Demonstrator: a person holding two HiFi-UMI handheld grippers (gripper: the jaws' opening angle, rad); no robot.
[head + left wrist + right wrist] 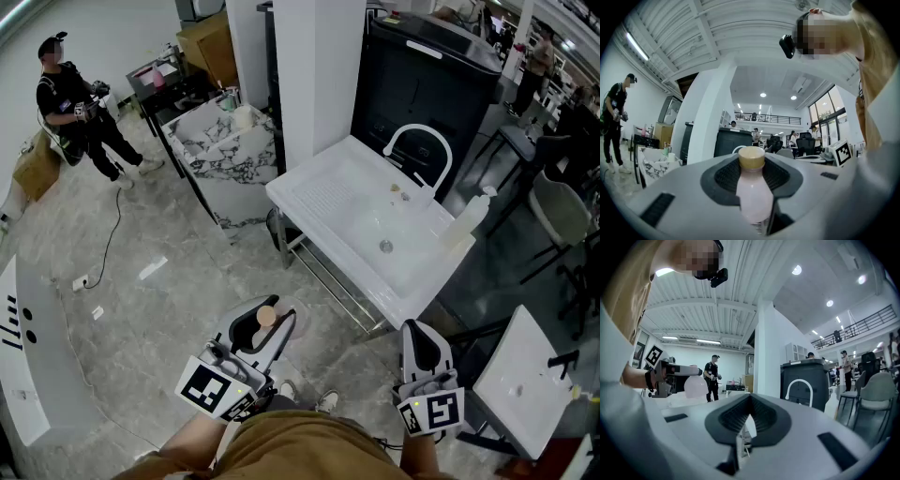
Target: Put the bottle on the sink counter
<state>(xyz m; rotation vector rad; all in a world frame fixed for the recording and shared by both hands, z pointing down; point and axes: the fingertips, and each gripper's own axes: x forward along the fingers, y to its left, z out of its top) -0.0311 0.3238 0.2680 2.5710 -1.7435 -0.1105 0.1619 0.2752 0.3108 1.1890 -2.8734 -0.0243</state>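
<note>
Closest to the head camera, tan clothing (291, 445) of the person holding the rig fills the lower edge of the view. Both grippers project level from it, above the grey marbled floor (141, 309).

Left gripper (264, 326): clenched on the bottle (267, 316). The left gripper view shows the pale pink body seated between the dark pads, with the tan cap protruding past the jaw tips. The bottle is in the air, well apart from the sink.

Right gripper (427, 336): jaws drawn together at the tips, with nothing between them. Only a narrow slit remains lower down, as the right gripper view shows.

Beyond the grippers stands the white sink unit on a metal frame. Its sink tabletop (319, 192) is the ribbed flat section to the left of the basin. A white arched faucet (419, 150) rises at the rear edge. A white container (473, 214) stands on the far right corner, near the faucet.

Behind the sink are a black cabinet (422, 84) and a white pillar (309, 66). Left of the pillar is a marble-patterned unit (230, 155) carrying small items. Farthest away, at upper left, a person (70, 103) in dark clothing stands on the floor.
</note>
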